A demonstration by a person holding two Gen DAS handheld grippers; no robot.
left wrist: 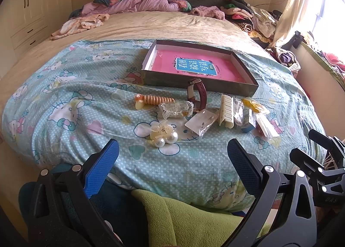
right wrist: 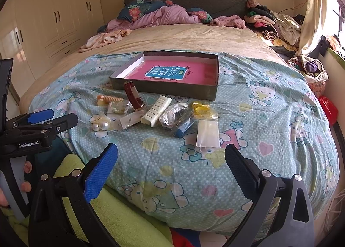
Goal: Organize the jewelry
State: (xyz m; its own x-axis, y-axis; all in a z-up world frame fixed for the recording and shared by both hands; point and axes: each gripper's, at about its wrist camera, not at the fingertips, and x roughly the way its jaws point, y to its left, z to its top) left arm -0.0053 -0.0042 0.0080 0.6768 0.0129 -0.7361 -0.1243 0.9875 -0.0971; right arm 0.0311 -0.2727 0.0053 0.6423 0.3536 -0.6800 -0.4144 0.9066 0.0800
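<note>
Lying scattered on the patterned quilt point(left wrist: 64, 87) just in front of the shallow box point(left wrist: 200, 83), the jewelry and hair pieces are mostly small and light. The wristwatch point(left wrist: 197, 94) stands on edge with its strap looped, touching the box's near wall; it is judged stiff enough to be taken across the strap. The pearl clip point(left wrist: 163, 134) looks hard, rounded and likely slippery, so its flat middle would be the safer hold. The cream claw clip point(left wrist: 226, 111) is rigid and could be pinched across its spine. Several items sit in clear plastic sleeves (among them an earring card point(left wrist: 201, 123)), which are judged thin, slick and crinkly, best caught by an edge.

The left tool point(left wrist: 172, 158) is held with its fingers spread wide and nothing between them, near the bed's foot. The right tool point(right wrist: 171, 160) is likewise spread and empty.

The quilt is soft and rumpled, so pressing down would probably sink items into it. Clothes point(left wrist: 248, 14) are piled by the headboard, cupboards point(right wrist: 54, 16) stand to the left, and a bright window with a curtain point(left wrist: 297, 3) is seen to the right.
</note>
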